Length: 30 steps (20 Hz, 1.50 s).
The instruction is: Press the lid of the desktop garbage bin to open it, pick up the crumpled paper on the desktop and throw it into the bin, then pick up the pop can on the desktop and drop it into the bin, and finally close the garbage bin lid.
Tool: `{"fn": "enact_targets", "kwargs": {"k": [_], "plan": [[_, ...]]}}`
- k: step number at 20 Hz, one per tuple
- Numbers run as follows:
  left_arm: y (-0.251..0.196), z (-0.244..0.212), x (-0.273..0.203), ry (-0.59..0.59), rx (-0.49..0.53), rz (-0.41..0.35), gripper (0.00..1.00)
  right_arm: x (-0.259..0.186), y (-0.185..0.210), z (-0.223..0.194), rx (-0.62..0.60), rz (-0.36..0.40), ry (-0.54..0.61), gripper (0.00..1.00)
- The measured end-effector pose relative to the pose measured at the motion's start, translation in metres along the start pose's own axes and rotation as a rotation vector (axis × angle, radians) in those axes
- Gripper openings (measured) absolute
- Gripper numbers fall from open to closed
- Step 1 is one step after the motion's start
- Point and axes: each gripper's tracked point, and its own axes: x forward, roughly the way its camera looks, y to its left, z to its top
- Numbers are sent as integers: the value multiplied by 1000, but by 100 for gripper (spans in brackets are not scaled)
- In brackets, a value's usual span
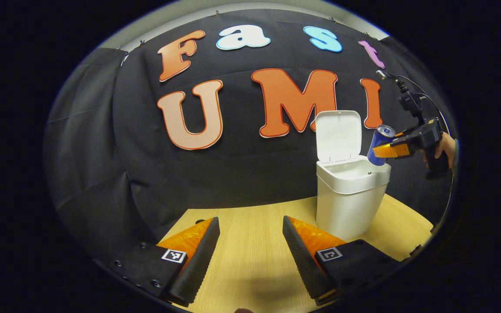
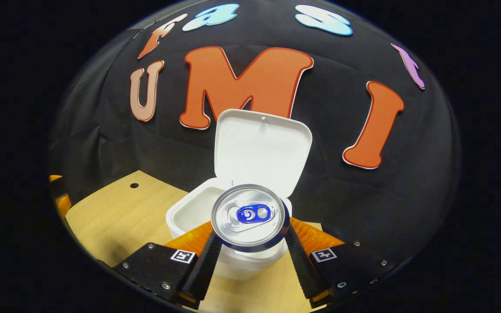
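1. Two fingers of the left tongs [image 1: 250,230] stand wide apart at the bottom of the left gripper view, with nothing between them but bare wooden counter [image 1: 255,261].
2. Beyond those fingers, to the right, the white bin [image 1: 349,204] stands upright on the counter, near its right edge as that view has it.
3. The bin's lid [image 1: 338,135] is swung up and stands nearly upright at the back, leaving the mouth open.
4. Just above the right rim of the bin, the blue can [image 1: 380,145] hangs tilted, its silver top leaning up and to the right.
5. The right tongs [image 1: 385,151] grip the can from the right side, and a hand [image 1: 444,150] holds the handle farther right, with a cable running up from the tool.
6. In the right gripper view, the right tongs [image 2: 249,243] are closed on the can [image 2: 249,217], one finger pressing each side, with the can's top and its blue pull tab facing the camera.
7. Directly behind and below the can lies the open mouth of the bin [image 2: 189,213], and the raised lid [image 2: 261,150] stands behind that.
8. The counter [image 2: 115,213] stretches off to the left, with a small round hole [image 2: 134,185] in it near the far edge.
9. Whether anything lies inside the bin cannot be told.
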Motion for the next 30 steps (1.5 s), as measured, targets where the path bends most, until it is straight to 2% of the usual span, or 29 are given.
{"fn": "enact_targets", "kwargs": {"k": [5, 17, 22, 26, 30], "plan": [[-3, -1, -8, 5, -21, 17, 93, 3, 3, -16, 25, 30, 44, 82], [3, -12, -31, 37, -69, 74, 93, 33, 4, -41, 19, 41, 119, 83], [11, -2, -2, 9, -74, 85, 93, 41, -3, -32, 55, 26, 112, 81], [-3, 4, 20, -4, -53, 31, 93, 46, -16, -9, 86, 2, 70, 82], [-5, 2, 31, -3, -42, 13, 93, 47, -24, 21, 95, -27, 1, 82]]}}
